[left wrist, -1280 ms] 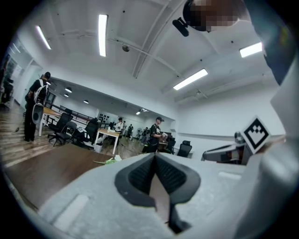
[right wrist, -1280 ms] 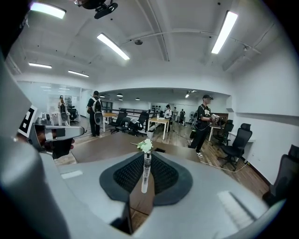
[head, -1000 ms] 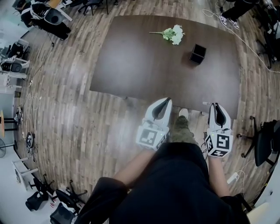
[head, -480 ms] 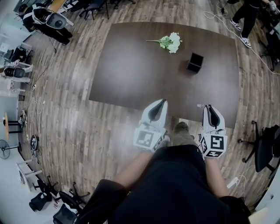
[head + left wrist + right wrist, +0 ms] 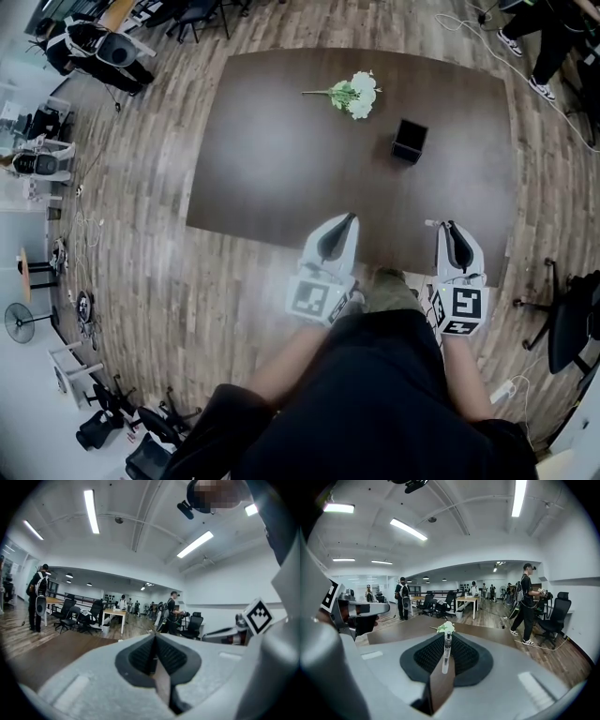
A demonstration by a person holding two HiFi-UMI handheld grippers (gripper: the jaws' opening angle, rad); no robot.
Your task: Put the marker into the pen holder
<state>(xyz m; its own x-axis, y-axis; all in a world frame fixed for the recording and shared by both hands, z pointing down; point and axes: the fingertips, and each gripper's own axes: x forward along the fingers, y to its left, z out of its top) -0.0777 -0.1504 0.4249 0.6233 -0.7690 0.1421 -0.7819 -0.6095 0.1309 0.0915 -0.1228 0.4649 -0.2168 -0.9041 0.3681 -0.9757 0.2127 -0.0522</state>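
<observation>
A black square pen holder [image 5: 409,141] stands on the dark brown table [image 5: 281,150], right of centre. In the right gripper view, a white marker [image 5: 446,651] stands upright between the dark pads, and my right gripper [image 5: 446,638] is shut on it. In the head view my right gripper [image 5: 448,229] reaches just over the table's near edge, well short of the holder. My left gripper [image 5: 347,221] is beside it at the same edge. It is shut, with nothing between its pads [image 5: 161,656]. The pen holder does not show in either gripper view.
A bunch of white flowers [image 5: 352,94] lies on the table left of the holder and also shows past the marker as flowers [image 5: 446,627]. Office chairs [image 5: 572,314] and cables surround the table. People stand farther off, one close at the right [image 5: 527,604].
Both grippers have come forward to the table's near edge, and the holder and flowers now sit closer in the head view. The grip on the marker is unchanged.
</observation>
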